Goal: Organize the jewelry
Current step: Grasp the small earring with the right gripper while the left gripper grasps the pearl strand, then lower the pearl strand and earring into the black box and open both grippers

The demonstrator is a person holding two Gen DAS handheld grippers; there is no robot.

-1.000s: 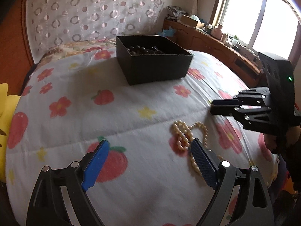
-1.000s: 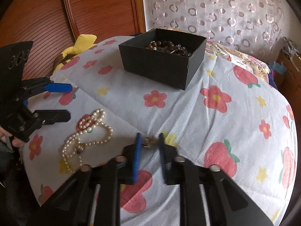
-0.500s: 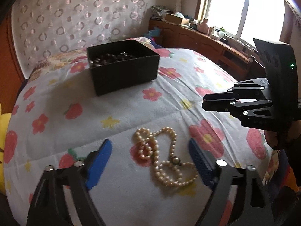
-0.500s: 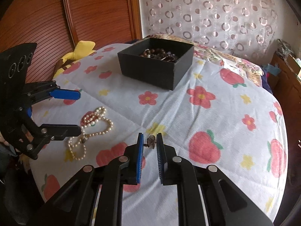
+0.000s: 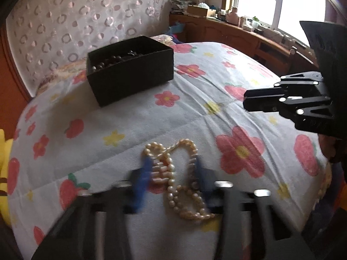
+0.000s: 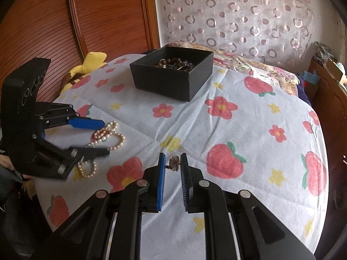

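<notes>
My left gripper straddles the pearl necklace, jaws apart, nothing held. Right gripper pinches a small ornament. Next I close left, then carry both to the black box.

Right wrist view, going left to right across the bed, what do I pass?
Left gripper → pearl necklace between its fingers → small brown trinket pinched at the right gripper tips → red strawberry print. The black jewelry box sits farther back, above the middle, so I left it out of the order.
</notes>
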